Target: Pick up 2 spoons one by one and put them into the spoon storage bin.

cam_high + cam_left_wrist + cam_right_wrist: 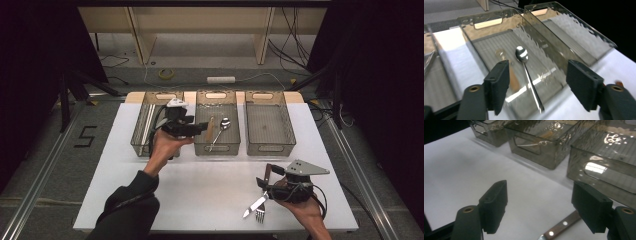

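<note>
While hovering over the near wall of the middle bin point(217, 147), left gripper point(202, 128) with jaws spread wide, nothing between them. Inside this middle bin, metal spoon point(524, 65) lying flat, bowl toward the far end, and just left of it a wooden-handled piece point(511, 75), partly hidden by the jaw. Well in front of the middle bin and to its right, right gripper point(539, 202) also wide apart and empty, above the white table point(200, 195). Just beneath it, knife point(256, 202) with wooden handle, and fork point(260, 215) touching the blade.
</note>
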